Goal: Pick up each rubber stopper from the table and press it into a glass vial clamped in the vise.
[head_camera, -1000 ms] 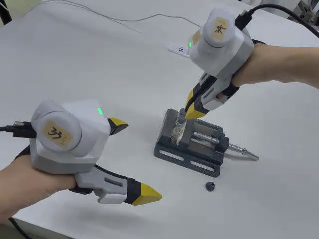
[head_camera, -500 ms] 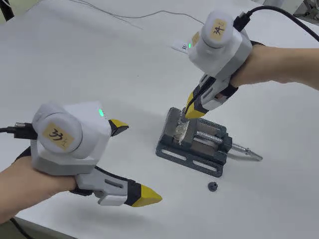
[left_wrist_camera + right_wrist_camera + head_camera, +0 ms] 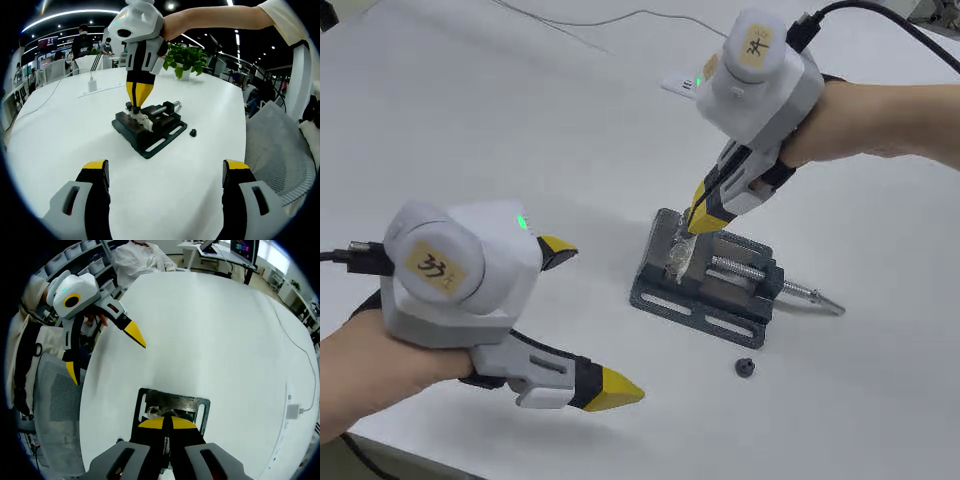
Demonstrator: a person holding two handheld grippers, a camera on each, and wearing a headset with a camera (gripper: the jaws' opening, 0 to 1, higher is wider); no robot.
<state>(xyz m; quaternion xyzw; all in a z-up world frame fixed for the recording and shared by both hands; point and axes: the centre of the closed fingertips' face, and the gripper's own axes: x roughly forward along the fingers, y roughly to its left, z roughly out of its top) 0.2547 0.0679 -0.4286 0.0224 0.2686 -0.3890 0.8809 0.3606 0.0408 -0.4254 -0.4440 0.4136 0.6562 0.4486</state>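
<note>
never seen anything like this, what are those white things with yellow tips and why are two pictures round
No robot here: a person holds a hand tool in each hand, each ending in a two-jaw claw with yellow tips. The wide picture comes from a camera on the person's head. The two round ones come from cameras riding on the tools, looking along the jaws. On the white table sits a dark vise clamping a glass vial, with one loose rubber stopper beside it. The left claw hangs open and empty. The right claw is shut, tips just over the vial; whether it pinches a stopper is too small to tell.
</note>
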